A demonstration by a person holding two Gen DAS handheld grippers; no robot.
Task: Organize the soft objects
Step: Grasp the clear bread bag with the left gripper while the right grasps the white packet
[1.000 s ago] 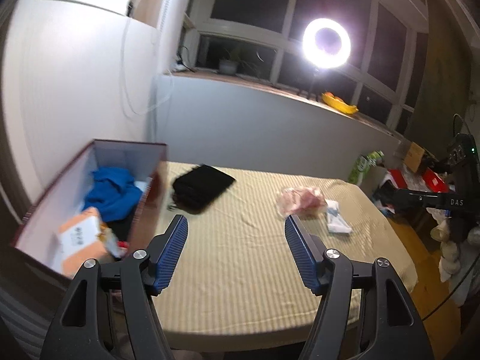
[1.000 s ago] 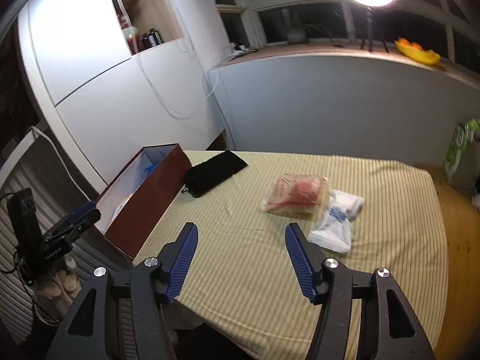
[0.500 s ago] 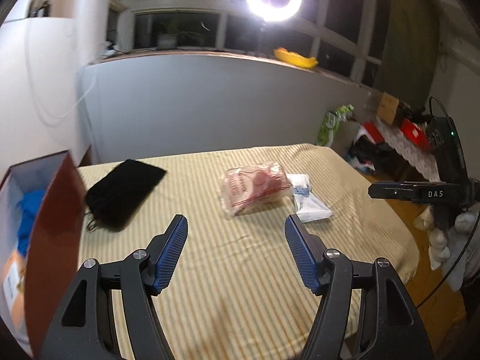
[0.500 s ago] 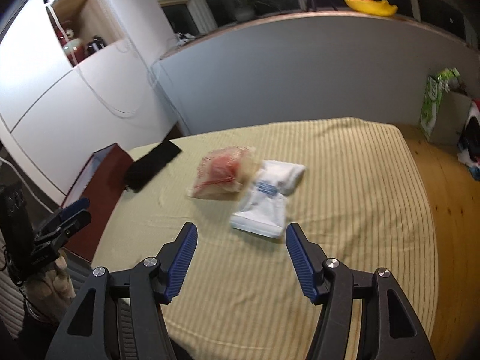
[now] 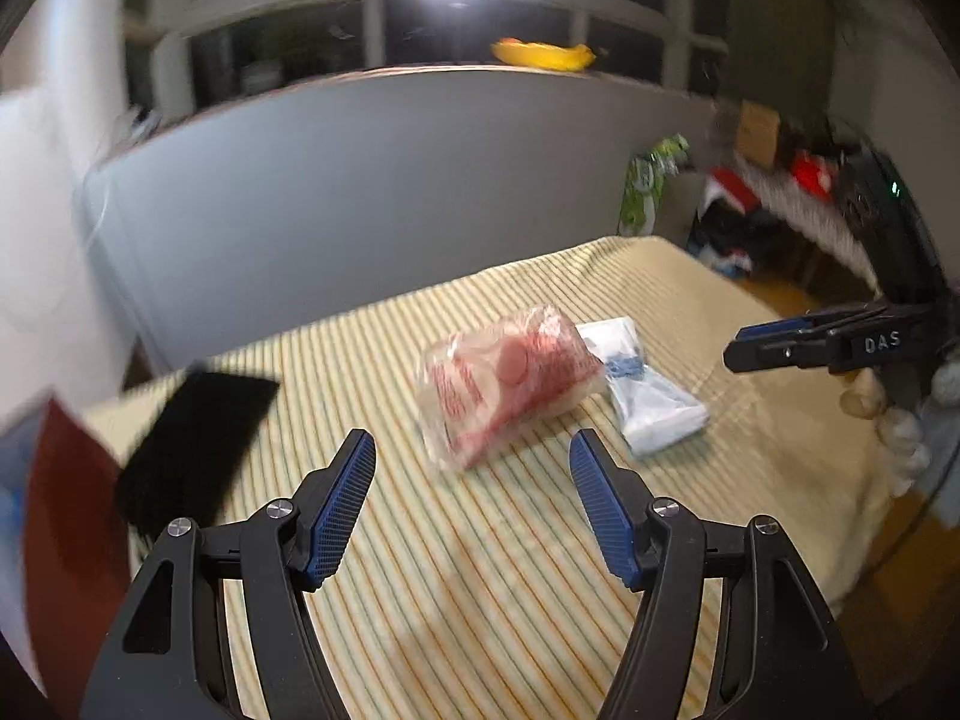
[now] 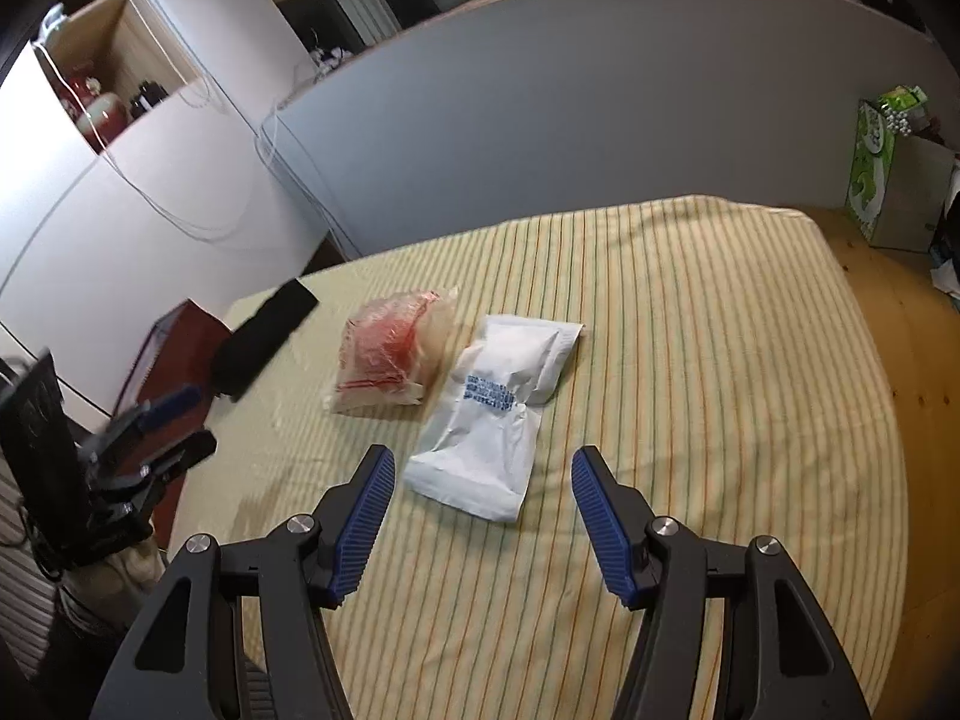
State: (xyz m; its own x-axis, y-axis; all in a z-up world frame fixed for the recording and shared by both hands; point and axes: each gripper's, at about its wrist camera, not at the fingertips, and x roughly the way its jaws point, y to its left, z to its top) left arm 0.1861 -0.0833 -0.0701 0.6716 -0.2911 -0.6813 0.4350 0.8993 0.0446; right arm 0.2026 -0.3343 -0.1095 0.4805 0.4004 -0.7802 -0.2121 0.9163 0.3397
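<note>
Three soft things lie loose on the striped surface [image 6: 690, 312]: white pouch [image 6: 492, 414] at twelve o'clock of my right hand-held gripper [image 6: 483, 519], pink bag [image 5: 504, 381] at twelve of my left hand-held gripper [image 5: 472, 507], black pouch [image 5: 192, 426] at ten. Both stand released, empty. Red box [image 5: 72, 516] waits at nine.

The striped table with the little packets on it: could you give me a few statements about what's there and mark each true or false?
1. The white packet lies beside the clear bag with red contents. True.
2. The right gripper is clamped on the white packet. False: its jaws are open and empty, short of the packet.
3. The black pouch lies on the striped cloth near the dark red box. True.
4. The left gripper holds the black pouch. False: it is open and holds nothing.
</note>
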